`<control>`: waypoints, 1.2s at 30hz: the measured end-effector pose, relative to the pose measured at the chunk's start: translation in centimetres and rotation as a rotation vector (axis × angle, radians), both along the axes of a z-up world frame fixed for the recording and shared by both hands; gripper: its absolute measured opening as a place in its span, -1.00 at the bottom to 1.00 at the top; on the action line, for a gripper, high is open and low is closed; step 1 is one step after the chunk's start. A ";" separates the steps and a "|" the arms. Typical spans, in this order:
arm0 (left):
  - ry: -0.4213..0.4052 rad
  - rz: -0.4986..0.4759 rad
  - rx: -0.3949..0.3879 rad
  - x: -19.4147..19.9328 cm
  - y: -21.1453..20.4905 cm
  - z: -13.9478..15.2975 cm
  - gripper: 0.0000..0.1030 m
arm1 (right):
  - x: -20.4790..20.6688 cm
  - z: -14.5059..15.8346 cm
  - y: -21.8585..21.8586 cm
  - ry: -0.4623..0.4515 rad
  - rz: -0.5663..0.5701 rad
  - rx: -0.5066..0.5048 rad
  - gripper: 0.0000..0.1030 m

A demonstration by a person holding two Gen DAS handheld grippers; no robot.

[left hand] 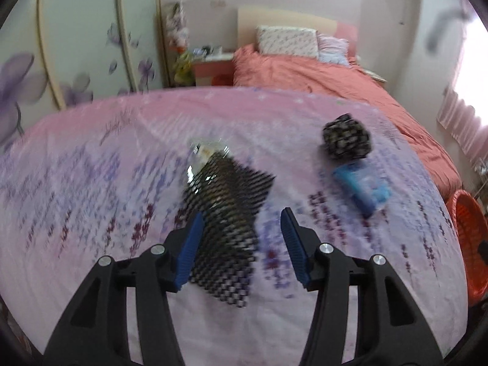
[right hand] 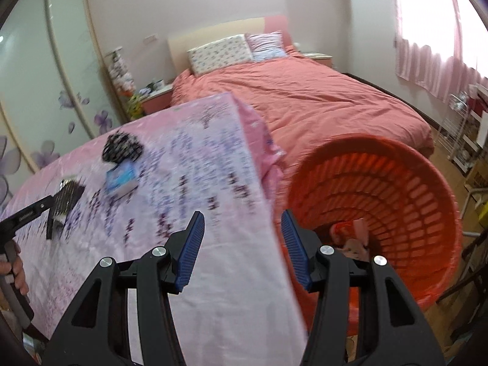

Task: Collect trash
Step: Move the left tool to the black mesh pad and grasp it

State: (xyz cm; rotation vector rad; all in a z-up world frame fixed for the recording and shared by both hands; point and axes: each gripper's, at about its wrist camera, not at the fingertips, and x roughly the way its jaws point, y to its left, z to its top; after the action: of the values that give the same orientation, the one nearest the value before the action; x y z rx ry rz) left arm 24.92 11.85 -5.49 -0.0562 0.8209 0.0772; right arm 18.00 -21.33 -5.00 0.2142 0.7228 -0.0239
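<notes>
Left wrist view: I see the left gripper (left hand: 241, 228) above a table covered w/ a pink cloth printed w/ purple flowers (left hand: 91, 158). Its blue pads stand apart and clamp nothing; the flat black-and-white mesh-pattern wrapper (left hand: 225, 213) lies on the cloth under and between them, nearer the left pad, but whether it touches I cannot tell. Behind the wrapper's far end is a crumpled clear plastic piece (left hand: 207, 152). To the right, apart from it, lies a blue rectangular packet (left hand: 363, 186), and just behind that a dark crumpled ball w/ white specks (left hand: 346, 140). The picture is blurred, so no writing or brand on these can be read.

Right wrist view: the right gripper (right hand: 242, 231) is also apart, holding nothing, over the table's right edge. Beside the table stands a round orange plastic basket w/ slotted walls (right hand: 396, 183); some pale and orange scraps (right hand: 350, 235) lie at its bottom. A person's hand (right hand: 18, 271) holds the left tool at the left edge.
</notes>
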 end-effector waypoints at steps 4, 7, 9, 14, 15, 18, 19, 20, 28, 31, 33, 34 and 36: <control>0.038 0.011 -0.024 0.8 0.5 -1.0 -0.12 | 0.2 0.0 1.8 0.007 0.032 -0.013 0.03; 0.060 0.019 -0.025 1.4 0.6 -1.7 -0.50 | 0.1 0.2 2.6 0.010 0.048 -0.026 0.03; 0.044 0.018 -0.051 0.9 1.2 -1.7 -0.58 | 0.1 0.3 2.9 0.009 0.052 -0.030 0.03; 0.017 0.008 -0.073 -0.1 1.8 -1.0 -0.70 | 0.2 0.2 3.4 0.013 0.053 -0.031 0.03; 0.012 0.004 -0.071 -0.2 1.9 -0.8 -0.70 | 0.3 0.1 3.5 0.014 0.054 -0.030 0.03; 0.003 -0.005 -0.083 -0.4 2.2 -0.3 -0.70 | 0.2 0.0 3.7 0.018 0.057 -0.029 0.03; 0.001 -0.013 -0.089 -0.4 2.3 -0.2 -0.67 | 0.1 -0.1 3.8 0.019 0.058 -0.030 0.03; 0.000 -0.014 -0.088 -0.5 2.3 -0.1 -0.66 | 0.1 -0.1 3.8 0.020 0.059 -0.030 0.03; 0.009 -0.028 -0.061 -0.4 2.1 -0.2 -0.84 | 0.1 -0.1 3.9 0.023 0.060 -0.023 0.03; -0.005 -0.035 -0.074 -0.5 2.2 0.3 -0.86 | 0.0 -0.1 4.0 0.023 0.063 -0.024 0.03; -0.026 -0.041 -0.077 -0.8 2.2 1.0 -0.86 | 0.0 -0.1 4.0 0.023 0.065 -0.024 0.03; -0.040 -0.046 -0.076 -1.0 2.1 1.4 -0.86 | 0.1 -0.1 4.1 0.024 0.067 -0.025 0.03; -0.062 -0.056 -0.078 -1.3 2.0 2.3 -0.86 | 0.1 -0.2 4.3 0.024 0.069 -0.023 0.03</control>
State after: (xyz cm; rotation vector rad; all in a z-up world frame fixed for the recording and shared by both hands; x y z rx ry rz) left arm 23.66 13.82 -3.18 -0.1082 0.7630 -0.0091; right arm 18.13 -17.04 -5.19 0.1669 0.7533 0.0309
